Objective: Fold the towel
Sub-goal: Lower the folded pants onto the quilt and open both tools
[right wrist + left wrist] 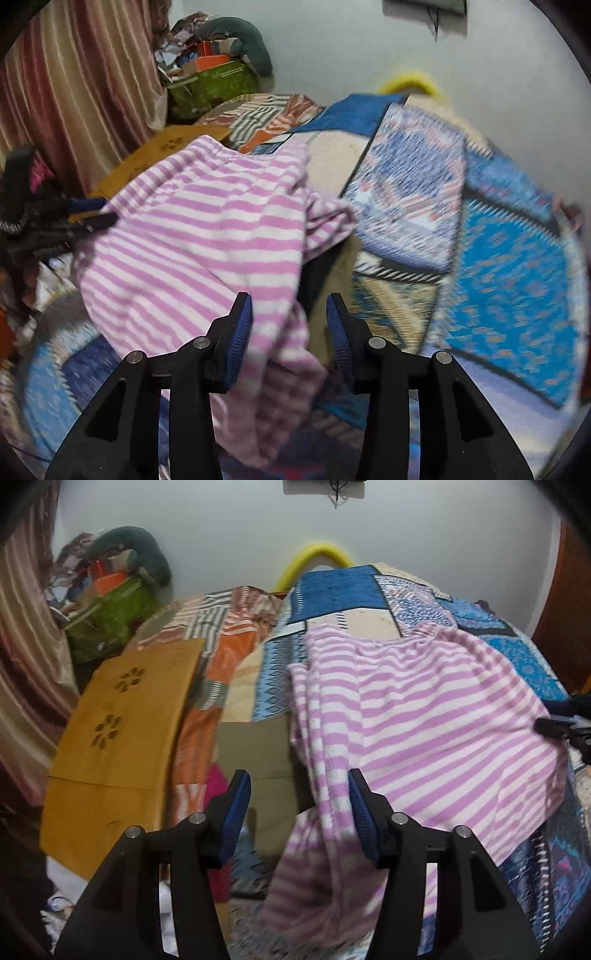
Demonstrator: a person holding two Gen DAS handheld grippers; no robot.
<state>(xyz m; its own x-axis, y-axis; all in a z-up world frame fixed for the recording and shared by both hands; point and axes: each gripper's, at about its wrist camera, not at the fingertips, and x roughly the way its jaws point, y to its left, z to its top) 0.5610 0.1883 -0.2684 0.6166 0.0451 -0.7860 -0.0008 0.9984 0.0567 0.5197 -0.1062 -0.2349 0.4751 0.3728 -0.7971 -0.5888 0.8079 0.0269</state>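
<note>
A pink-and-white striped towel [424, 716] lies rumpled on the patterned bedspread [524, 664]. Its left edge hangs down between the fingers of my left gripper [299, 797], close to the right finger [360, 801]; the jaws stand wide apart and are open. In the right wrist view the towel [199, 236] bulges up, and a fold of it drops between the fingers of my right gripper [288, 321], which is open and does not pinch it. My left gripper [92, 218] shows at the towel's left edge. My right gripper [557, 725] sits at the towel's right edge.
A yellow-brown board with flower cut-outs [122, 734] lies left of the towel beside an orange patchwork cloth [229, 657]. A pile of bags and clothes [114, 602] fills the far left corner by a striped curtain [74, 92]. A yellow ring [317, 555] leans on the wall.
</note>
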